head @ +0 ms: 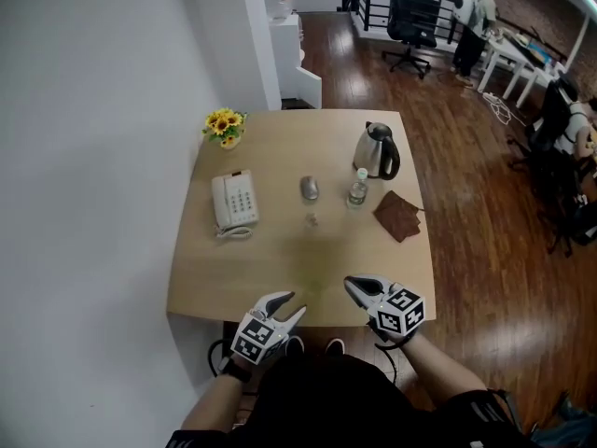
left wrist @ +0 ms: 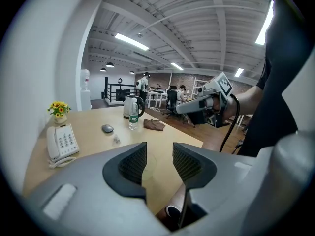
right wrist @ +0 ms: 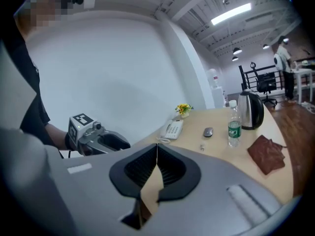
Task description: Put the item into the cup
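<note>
The left tongs (head: 293, 304) are held open and empty at the near edge of the desk (head: 261, 269). The right tongs (head: 352, 285), beside them, are closed on nothing. The grey item (head: 309, 189) is seen mid-desk, well apart from both, with the clear cup (head: 311, 219) lying between it and them.

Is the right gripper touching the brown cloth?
Apart. The head view shows bare table between the right gripper, at the near edge, and the brown cloth.

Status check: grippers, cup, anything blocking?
Left gripper open, empty; right gripper shut, empty; both at near table edge. Likely cup, small, clear, untouched mid-table by mouse. Nothing in the way.
</note>
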The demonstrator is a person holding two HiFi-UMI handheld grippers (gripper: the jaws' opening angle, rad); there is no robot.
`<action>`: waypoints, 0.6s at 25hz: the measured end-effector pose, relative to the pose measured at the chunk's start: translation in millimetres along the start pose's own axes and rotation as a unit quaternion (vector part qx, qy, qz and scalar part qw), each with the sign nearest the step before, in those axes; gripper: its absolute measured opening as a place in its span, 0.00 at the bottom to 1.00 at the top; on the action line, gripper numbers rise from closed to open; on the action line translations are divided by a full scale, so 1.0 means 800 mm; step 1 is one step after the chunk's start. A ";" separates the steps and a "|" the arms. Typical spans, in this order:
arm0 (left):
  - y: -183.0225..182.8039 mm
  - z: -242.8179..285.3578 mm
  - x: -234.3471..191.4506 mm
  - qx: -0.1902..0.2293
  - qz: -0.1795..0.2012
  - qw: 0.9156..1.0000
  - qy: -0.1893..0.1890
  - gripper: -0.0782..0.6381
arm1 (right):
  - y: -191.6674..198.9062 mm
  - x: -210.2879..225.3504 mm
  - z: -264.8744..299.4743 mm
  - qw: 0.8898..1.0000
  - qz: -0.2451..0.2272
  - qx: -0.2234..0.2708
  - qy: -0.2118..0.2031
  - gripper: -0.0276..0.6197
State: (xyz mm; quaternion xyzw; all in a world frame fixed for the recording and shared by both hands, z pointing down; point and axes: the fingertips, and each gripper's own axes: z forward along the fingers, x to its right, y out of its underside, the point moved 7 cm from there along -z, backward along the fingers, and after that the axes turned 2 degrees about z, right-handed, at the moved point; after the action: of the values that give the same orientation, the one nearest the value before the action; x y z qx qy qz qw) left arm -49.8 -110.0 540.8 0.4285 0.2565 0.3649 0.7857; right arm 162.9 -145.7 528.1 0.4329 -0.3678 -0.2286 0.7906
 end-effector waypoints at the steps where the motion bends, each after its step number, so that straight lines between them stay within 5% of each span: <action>1: 0.001 0.002 -0.008 -0.004 0.004 1.000 -0.003 0.33 | -0.006 0.008 0.010 1.000 -0.011 -0.007 0.001 0.06; 10: 0.005 0.013 -0.077 -0.028 0.009 0.999 -0.044 0.38 | -0.073 0.098 0.130 0.989 -0.122 -0.080 0.037 0.16; 15: 0.010 0.013 -0.101 -0.032 -0.001 0.998 -0.048 0.42 | -0.067 0.155 0.198 0.980 -0.135 -0.135 0.062 0.17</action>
State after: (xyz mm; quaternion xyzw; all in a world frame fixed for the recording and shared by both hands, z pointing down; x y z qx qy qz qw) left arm -93.8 -175.8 560.5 0.4200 0.2068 0.3509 0.8110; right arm 114.3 -339.9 585.9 0.3814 -0.2226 -0.3535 0.8246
